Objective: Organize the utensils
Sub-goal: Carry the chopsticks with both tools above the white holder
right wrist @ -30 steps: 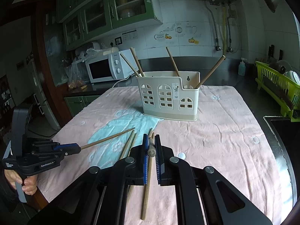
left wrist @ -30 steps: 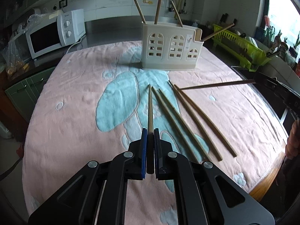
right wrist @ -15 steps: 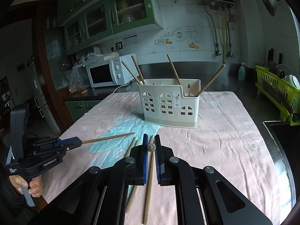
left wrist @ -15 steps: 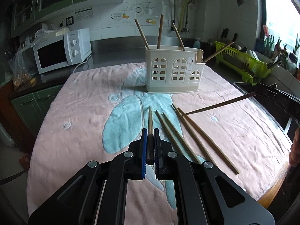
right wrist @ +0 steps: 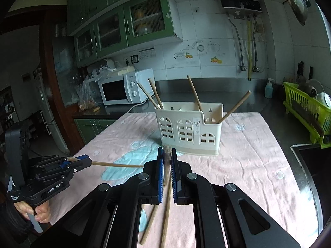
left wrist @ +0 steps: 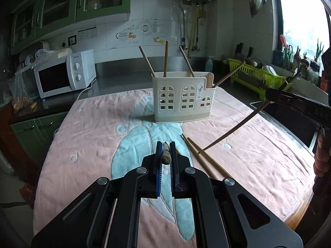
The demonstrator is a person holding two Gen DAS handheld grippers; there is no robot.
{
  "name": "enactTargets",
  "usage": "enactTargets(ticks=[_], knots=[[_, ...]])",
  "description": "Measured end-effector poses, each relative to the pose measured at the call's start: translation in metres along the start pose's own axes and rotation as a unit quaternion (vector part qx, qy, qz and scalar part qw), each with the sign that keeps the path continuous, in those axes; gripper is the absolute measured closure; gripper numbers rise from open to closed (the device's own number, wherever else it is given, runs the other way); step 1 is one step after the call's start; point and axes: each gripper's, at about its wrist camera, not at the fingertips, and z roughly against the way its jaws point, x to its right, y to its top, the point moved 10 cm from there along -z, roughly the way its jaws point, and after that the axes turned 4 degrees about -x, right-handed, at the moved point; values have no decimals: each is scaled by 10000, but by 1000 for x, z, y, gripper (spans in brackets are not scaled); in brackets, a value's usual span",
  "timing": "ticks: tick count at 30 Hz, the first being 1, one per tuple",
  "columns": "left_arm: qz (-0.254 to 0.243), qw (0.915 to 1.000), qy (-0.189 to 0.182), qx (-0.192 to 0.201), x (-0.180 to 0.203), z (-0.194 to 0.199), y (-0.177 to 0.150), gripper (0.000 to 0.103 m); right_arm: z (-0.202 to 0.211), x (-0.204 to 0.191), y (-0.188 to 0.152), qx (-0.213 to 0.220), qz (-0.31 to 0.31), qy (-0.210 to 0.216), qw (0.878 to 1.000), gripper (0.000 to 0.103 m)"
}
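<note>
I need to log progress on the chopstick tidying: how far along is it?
Done: four chopsticks stand in the cream holder. In hand: the left tongs and the right tongs each clamp one chopstick, both lifted off the pink towel. Left: at least two loose chopsticks on the towel.

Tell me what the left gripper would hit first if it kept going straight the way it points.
Probably the pink cloth just short of the cream holder, since the left gripper, shut on a chopstick, tilts downward. Depth is unclear, so it could be the holder itself.

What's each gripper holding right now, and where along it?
Left gripper and right gripper each clamp one chopstick near its thick end.
</note>
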Motion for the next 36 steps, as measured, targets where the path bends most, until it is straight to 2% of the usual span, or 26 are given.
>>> enactTargets(ticks=[6, 14, 19, 24, 27, 30, 36], knots=[[137, 9995, -222, 163, -1, 2, 30, 98, 3, 6, 35, 181, 52, 111, 9998, 96], [93, 9978, -451, 472, 4, -1, 96, 98, 6, 33, 98, 388, 124, 33, 9992, 96], [71, 9945, -594, 856, 11, 7, 152, 98, 10, 51, 149, 552, 239, -143, 9981, 96], [-56, 9901, -667, 1237, 28, 9, 203, 98, 2, 67, 185, 659, 438, -537, 9954, 96], [-136, 9882, -484, 1445, 33, 3, 225, 98, -11, 77, 196, 659, 501, -713, 9940, 96], [-143, 9887, -263, 1472, 31, -12, 238, 98, -30, 87, 198, 576, 432, -716, 9948, 96], [-44, 9946, -131, 1031, 21, -58, 245, 98, -69, 101, 187, 210, 277, -688, 9970, 96]])
